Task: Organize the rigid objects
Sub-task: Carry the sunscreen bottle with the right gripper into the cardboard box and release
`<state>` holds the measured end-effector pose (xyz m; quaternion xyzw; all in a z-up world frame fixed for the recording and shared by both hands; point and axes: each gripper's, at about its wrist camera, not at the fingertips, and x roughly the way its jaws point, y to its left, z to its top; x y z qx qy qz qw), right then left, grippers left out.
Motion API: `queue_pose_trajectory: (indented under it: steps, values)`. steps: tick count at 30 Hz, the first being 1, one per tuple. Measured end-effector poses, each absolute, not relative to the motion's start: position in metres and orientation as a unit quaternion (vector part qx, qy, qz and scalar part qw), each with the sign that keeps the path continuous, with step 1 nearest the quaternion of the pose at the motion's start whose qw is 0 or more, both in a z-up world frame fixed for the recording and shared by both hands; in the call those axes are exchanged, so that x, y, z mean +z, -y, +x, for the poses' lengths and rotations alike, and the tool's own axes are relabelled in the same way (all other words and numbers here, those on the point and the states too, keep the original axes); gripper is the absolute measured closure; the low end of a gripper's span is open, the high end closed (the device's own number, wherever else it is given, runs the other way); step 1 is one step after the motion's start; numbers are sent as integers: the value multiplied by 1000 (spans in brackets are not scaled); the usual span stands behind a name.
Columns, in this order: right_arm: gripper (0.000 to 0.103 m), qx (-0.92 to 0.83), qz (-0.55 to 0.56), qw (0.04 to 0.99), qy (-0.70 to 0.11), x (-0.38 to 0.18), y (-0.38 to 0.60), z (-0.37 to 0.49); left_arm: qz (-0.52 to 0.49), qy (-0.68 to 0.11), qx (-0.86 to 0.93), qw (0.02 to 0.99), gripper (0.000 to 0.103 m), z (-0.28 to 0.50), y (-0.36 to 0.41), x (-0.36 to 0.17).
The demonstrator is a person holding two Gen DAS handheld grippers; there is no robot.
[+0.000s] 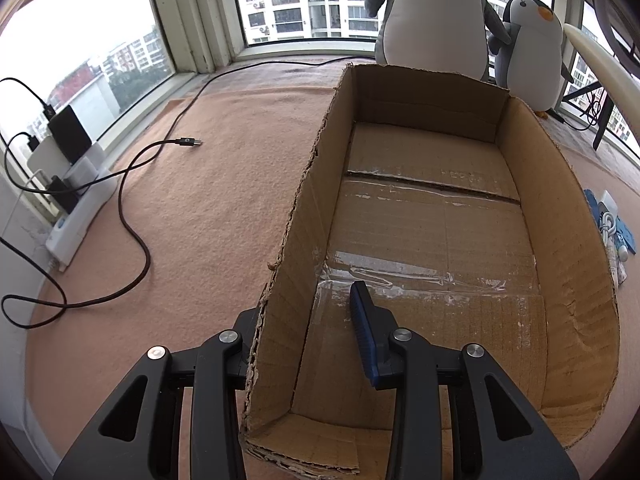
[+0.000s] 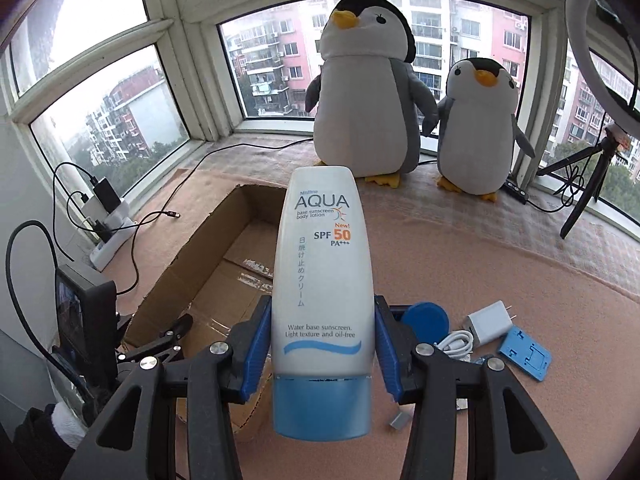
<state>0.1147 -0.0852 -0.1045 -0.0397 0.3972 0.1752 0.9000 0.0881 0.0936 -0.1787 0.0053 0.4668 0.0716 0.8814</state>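
An open cardboard box (image 1: 568,208) lies on the pink carpet; its inside holds nothing. My left gripper (image 1: 308,332) straddles the box's left wall, one finger outside and the blue-padded finger (image 1: 362,332) inside, with a wide gap between them. The box also shows in the right wrist view (image 2: 180,264). My right gripper (image 2: 323,340) is shut on a white sunscreen tube (image 2: 323,264) with a blue cap, held upright above the carpet, right of the box. The left gripper (image 2: 160,344) shows at the box's near corner.
A blue round lid (image 2: 426,320), white charger (image 2: 490,322), coiled white cable (image 2: 456,342) and blue stand (image 2: 524,352) lie right of the box. Two plush penguins (image 2: 368,92) stand by the window. A power strip (image 1: 80,208) and black cables (image 1: 136,232) lie left.
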Motion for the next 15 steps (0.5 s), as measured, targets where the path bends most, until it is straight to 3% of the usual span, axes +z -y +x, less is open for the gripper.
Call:
queue_pose_trajectory:
  steps: [15]
  values:
    - [59,198,-63,877,-433,-143,30,145,-1,-466,73,882,68,88,-95,-178]
